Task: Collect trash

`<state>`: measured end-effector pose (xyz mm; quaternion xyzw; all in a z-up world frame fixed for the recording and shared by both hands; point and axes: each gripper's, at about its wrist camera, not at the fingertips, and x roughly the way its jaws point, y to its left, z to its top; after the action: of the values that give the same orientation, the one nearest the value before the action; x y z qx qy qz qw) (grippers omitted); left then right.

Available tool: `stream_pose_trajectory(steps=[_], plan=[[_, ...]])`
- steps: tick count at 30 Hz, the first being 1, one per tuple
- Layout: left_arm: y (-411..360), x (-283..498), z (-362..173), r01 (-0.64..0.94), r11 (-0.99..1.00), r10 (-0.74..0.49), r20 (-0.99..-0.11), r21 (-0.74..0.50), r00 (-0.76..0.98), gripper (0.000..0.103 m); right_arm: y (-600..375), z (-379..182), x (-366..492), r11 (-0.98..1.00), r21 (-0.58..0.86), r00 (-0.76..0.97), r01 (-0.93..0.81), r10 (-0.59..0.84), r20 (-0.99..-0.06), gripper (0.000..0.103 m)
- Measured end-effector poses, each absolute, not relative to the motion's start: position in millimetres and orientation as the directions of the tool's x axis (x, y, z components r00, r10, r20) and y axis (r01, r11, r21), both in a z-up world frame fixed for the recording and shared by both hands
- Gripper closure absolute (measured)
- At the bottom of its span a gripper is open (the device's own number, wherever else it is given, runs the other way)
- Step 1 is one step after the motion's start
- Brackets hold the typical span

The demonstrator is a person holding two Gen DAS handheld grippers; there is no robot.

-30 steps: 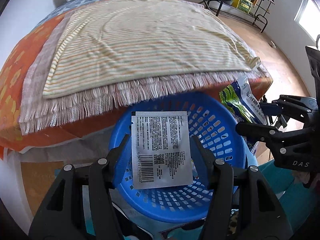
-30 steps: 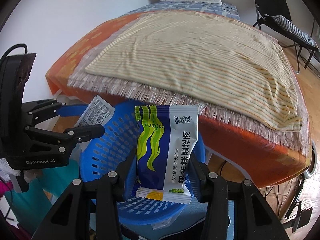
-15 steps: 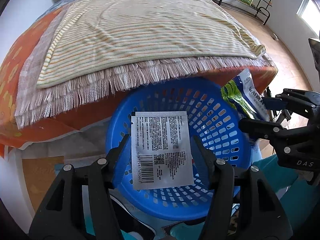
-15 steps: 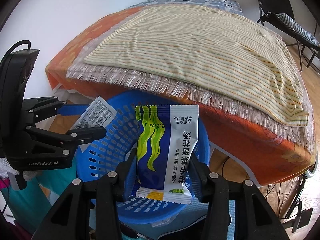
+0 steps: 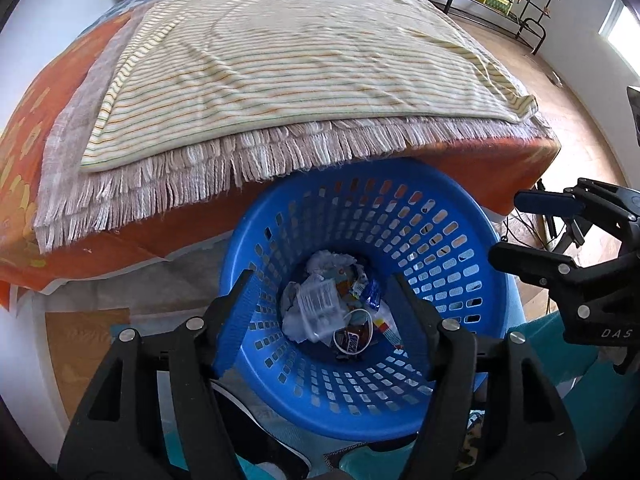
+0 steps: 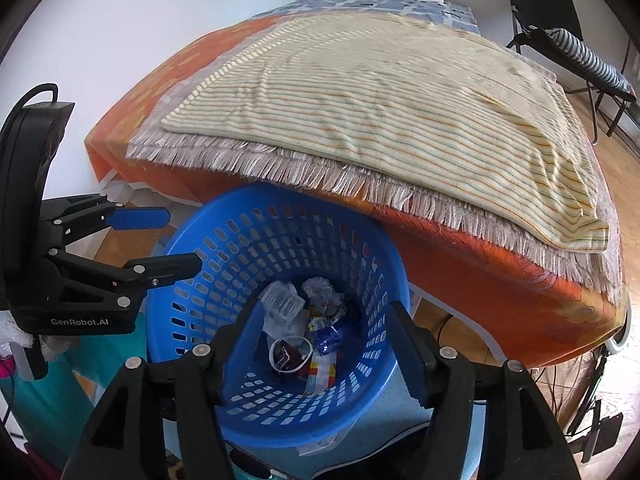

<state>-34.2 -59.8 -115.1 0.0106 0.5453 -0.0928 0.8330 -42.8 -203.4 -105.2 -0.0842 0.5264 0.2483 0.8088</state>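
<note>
A blue slotted plastic basket (image 5: pixel 448 216) stands on the floor against the bed's near edge; it also shows in the right wrist view (image 6: pixel 224 232). A heap of wrappers and crumpled trash (image 5: pixel 332 312) lies at its bottom, seen too in the right wrist view (image 6: pixel 308 332). My left gripper (image 5: pixel 324 280) is open and empty above the basket's near rim. My right gripper (image 6: pixel 326 308) is open and empty above the basket as well. Each gripper shows from the side in the other's view, the right gripper (image 5: pixel 520 224) and the left gripper (image 6: pixel 180 236), both with jaws apart.
A bed with an orange cover (image 5: pixel 500 156) and a striped cream blanket (image 5: pixel 280 60) with a fringed edge overhangs the basket. Wooden floor (image 5: pixel 568 92) lies to the right, with a folding chair (image 6: pixel 568 40) and racks at the back. Teal cloth (image 6: pixel 48 396) lies beside the basket.
Both grippers opened. The white sachet left the left gripper and the blue-and-green snack packet left the right gripper; both dropped into the basket. The views tilted down toward the basket's bottom.
</note>
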Motion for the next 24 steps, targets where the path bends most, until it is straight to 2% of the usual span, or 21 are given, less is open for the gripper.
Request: stream_pose_trajectory(steps=[6, 8, 10, 24], plan=[[-57.2, -32.2, -110.7, 0.157, 0.984, -0.141, -0.907, -0.084, 0.397, 0.035, -203.5, -102.1, -42.2, 0.869, 0.11, 0.34, -0.483, 0.302, -0.891, 0.034], [-56.3, -31.1, -108.1, 0.153, 0.984, -0.142, -0.904, -0.086, 0.402, 0.035, -204.6, -100.4, -42.0, 0.873, 0.106, 0.35, -0.477, 0.299, -0.888, 0.022], [-56.4, -29.3, -105.8, 0.15, 0.985, -0.141, -0.902, -0.086, 0.408, 0.035, -207.0, -97.5, -41.8, 0.877, 0.103, 0.364, -0.469, 0.298, -0.882, 0.018], [-47.6, -17.7, -85.2, 0.132, 0.989, -0.125, -0.884, -0.073, 0.451, 0.035, -209.3, -85.0, -33.6, 0.895, 0.073, 0.408, -0.44, 0.272, -0.872, 0.014]])
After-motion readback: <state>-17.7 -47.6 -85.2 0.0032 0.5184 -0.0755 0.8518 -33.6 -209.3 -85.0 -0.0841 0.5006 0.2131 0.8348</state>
